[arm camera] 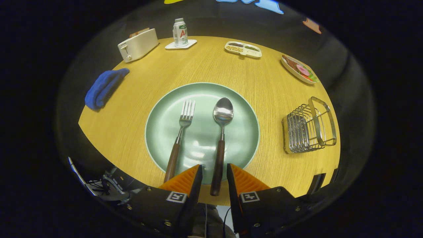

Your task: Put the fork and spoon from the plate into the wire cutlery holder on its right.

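Pale green plate (202, 99) sits mid-table on the wooden table (158, 76); on it lie the fork (181, 132) and, to the fork's right, the spoon (220, 138), both wood-handled. Wire cutlery holder (309, 127) stands apart to the plate's right. Gripper (214, 172) spread at the plate's near rim, the spoon's handle end between its fingers, untouched.

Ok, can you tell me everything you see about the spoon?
The spoon has a shiny metal bowl and neck and a dark brown, wood-like handle. It lies flat on the pale green plate, bowl facing up and pointing away, beside the fork without touching it. Its handle end sticks past the plate's near rim and sits between the open fingers of the gripper, which aren't pressing on it.
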`<state>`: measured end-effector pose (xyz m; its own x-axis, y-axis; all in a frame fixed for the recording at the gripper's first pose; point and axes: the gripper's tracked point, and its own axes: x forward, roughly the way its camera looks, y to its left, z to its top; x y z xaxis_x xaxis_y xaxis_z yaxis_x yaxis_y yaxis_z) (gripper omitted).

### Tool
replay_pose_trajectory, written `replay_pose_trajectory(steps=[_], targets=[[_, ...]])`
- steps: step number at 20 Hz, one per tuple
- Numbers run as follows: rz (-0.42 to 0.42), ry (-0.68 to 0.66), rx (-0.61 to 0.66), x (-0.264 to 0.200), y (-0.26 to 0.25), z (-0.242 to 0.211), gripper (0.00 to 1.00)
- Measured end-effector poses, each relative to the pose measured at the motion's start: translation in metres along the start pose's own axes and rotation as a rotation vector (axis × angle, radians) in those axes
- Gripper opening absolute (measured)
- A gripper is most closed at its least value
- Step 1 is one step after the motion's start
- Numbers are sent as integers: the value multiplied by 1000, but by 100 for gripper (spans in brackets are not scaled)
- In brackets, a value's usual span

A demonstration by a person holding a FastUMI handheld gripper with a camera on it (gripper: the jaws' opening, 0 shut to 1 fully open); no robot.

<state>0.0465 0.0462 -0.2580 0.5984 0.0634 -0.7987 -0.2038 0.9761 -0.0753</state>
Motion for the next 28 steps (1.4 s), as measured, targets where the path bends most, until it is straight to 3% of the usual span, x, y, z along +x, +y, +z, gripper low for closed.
replay_pose_trajectory(steps=[1,3,5,7,12,16,28], targets=[[12,39,4,-2,0,-1,13],[48,70,19,-2,2,4,13],[65,88,-1,1,1,7,3],[68,93,-40,-1,-3,12,3],[164,182,-40,-35,-4,16,3],[163,219,-56,-60,-26,18,2],[283,275,96,-112,-59,21,2]])
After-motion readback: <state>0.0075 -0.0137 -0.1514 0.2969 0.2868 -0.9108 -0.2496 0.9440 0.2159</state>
